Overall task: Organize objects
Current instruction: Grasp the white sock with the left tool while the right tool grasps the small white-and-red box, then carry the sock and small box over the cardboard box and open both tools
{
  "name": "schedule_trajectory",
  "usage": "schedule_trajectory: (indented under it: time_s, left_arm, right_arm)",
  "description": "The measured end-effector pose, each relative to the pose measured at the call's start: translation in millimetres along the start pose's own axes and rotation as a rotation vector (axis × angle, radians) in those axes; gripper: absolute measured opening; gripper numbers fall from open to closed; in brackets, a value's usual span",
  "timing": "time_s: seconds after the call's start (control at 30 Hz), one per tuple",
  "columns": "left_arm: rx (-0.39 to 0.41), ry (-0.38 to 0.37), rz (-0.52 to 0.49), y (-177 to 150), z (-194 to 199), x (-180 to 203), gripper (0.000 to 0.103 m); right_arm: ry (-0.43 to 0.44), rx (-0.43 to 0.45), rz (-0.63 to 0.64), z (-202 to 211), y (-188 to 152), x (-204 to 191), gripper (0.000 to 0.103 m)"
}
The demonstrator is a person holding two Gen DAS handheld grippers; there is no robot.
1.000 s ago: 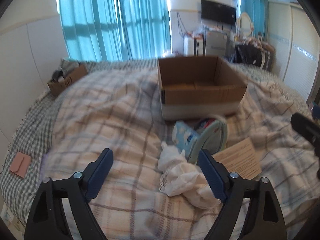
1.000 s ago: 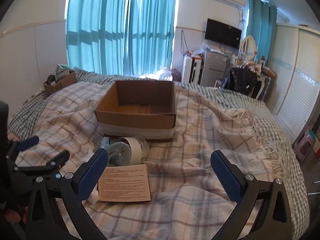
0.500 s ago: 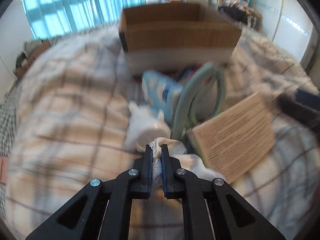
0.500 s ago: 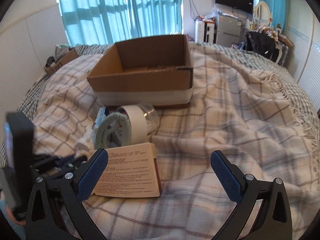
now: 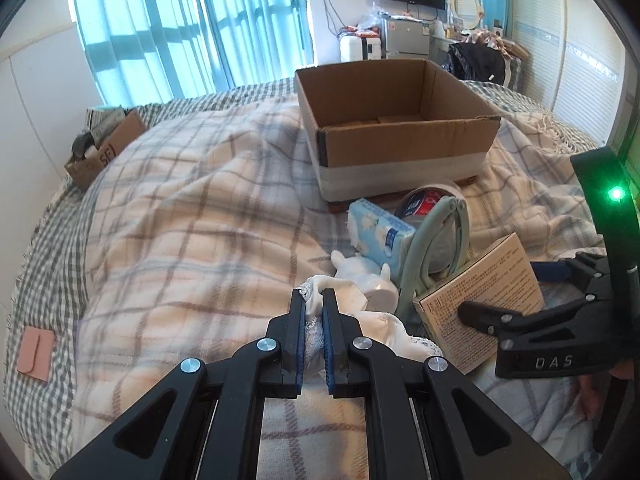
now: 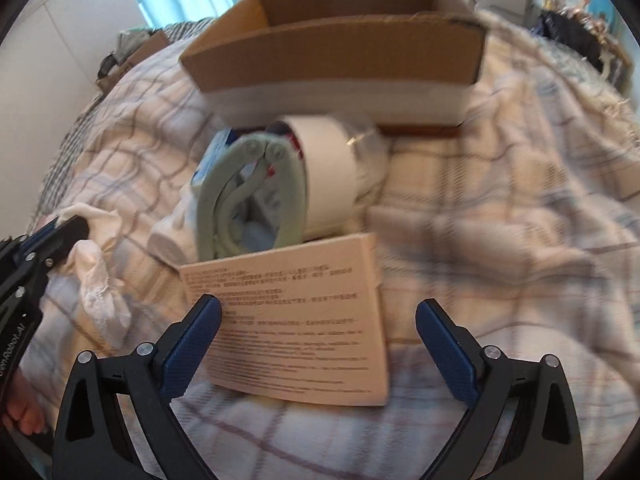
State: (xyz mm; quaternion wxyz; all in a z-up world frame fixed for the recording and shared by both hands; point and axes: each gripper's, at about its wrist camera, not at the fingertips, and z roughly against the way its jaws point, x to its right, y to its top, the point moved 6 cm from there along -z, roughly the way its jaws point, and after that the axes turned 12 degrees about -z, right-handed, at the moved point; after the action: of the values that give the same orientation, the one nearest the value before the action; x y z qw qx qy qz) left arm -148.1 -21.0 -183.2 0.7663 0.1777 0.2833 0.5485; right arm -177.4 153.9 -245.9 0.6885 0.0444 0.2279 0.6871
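My left gripper (image 5: 314, 300) is shut on a white lacy cloth (image 5: 384, 328) lying on the plaid blanket; the cloth also shows in the right wrist view (image 6: 96, 276). My right gripper (image 6: 318, 316) is open, its fingers straddling a tan printed box (image 6: 296, 320), also seen in the left wrist view (image 5: 480, 300). Behind lie a pale green folding tool (image 6: 248, 200), a tape roll (image 6: 328, 172), a blue tissue pack (image 5: 380, 236) and a small white bottle (image 6: 172, 240). An open, empty cardboard box (image 5: 400, 128) stands beyond them.
A plaid blanket (image 5: 192, 216) covers the bed. A small cardboard box with clutter (image 5: 104, 148) sits at the far left edge. A pink patch (image 5: 36, 354) lies at the left. Curtains, a fridge and a wardrobe stand beyond the bed.
My left gripper closed on the white cloth and has lifted back a little. My right gripper moved forward and down over the tan printed box, its jaws narrower than before.
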Motion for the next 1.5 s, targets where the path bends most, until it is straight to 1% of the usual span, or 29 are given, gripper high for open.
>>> schedule_trajectory:
  time_s: [0.07,0.1,0.13,0.17,0.2,0.23,0.3,0.4,0.5,0.57,0.7,0.77,0.87,0.97,1.07,1.13,1.23,1.27,1.37,1.43,1.5]
  left_arm:
    - [0.001,-0.010,0.014,-2.3,-1.3,0.6,0.008]
    - [0.000,-0.014,0.018,-3.4,-1.2,0.0,0.007]
    - [0.002,-0.019,0.022,-4.2,-1.0,-0.2,0.008]
    - [0.003,-0.023,0.023,-4.4,-0.2,-0.1,0.008]
    - [0.006,-0.023,0.023,-4.6,0.7,0.1,0.008]
    - [0.013,-0.024,0.026,-4.1,2.0,-0.3,0.008]
    - [0.018,-0.021,0.034,-4.5,3.2,-2.3,0.008]
    - [0.022,-0.015,0.042,-6.1,5.3,-3.7,0.008]
    - [0.020,-0.005,0.050,-7.9,8.3,-6.8,0.008]
    - [0.020,0.001,0.055,-9.3,11.0,-9.0,0.008]
    - [0.027,0.016,0.065,-11.7,18.8,-14.1,0.008]
    - [0.037,0.019,0.071,-11.5,24.2,-17.3,0.008]
    - [0.061,0.026,0.076,-4.4,34.2,-24.3,0.008]
    - [0.097,0.020,0.079,16.1,41.9,-31.7,0.008]
    - [0.147,-0.008,0.074,49.0,48.6,-36.6,0.008]
    - [0.192,-0.042,0.060,80.1,51.0,-38.0,0.008]
    - [0.221,-0.074,0.061,114.3,48.4,-40.7,0.008]
    - [0.238,-0.076,0.053,133.1,45.5,-41.0,0.008]
    - [0.260,-0.074,0.025,171.3,31.3,-38.5,0.008]
    - [0.255,-0.081,0.027,192.3,15.1,-38.5,0.008]
    - [0.247,-0.088,0.030,206.3,-1.4,-38.2,0.008]
  right_arm:
    - [-0.018,-0.011,0.029,-1.2,-4.8,-5.5,0.098]
    - [-0.022,-0.015,0.041,-0.8,-6.9,-8.7,0.092]
    - [-0.021,-0.018,0.049,1.5,-8.2,-12.6,0.091]
    - [-0.051,-0.004,0.067,6.2,-9.8,-15.6,0.087]
    - [-0.074,0.014,0.082,11.4,-10.5,-17.9,0.079]
    - [-0.092,0.034,0.095,18.3,-11.4,-20.3,0.073]
    - [-0.105,0.091,0.105,37.5,-11.8,-23.7,0.052]
    - [-0.071,0.141,0.118,62.3,-14.5,-33.3,0.038]
    - [-0.054,0.156,0.173,75.8,-25.5,-50.5,0.033]
    - [-0.040,0.157,0.207,80.0,-33.2,-61.8,0.032]
    - [0.024,0.114,0.218,67.3,-41.6,-75.2,0.029]
    - [0.012,0.127,0.230,66.8,-40.6,-78.8,0.028]
    - [0.004,0.192,0.239,85.4,-31.7,-82.2,0.028]
    - [-0.005,0.281,0.250,119.9,-10.7,-84.1,0.028]
    - [-0.036,0.391,0.266,158.0,27.7,-85.9,0.028]
    - [-0.048,0.440,0.266,175.1,50.9,-85.3,0.028]
    - [-0.087,0.511,0.272,194.6,92.6,-83.2,0.028]
    - [-0.093,0.527,0.273,197.5,104.1,-84.2,0.028]
    - [-0.113,0.551,0.267,196.4,141.5,-80.7,0.028]
    - [-0.133,0.550,0.262,186.0,162.2,-75.8,0.028]
    - [-0.149,0.539,0.257,168.6,184.6,-70.7,0.028]
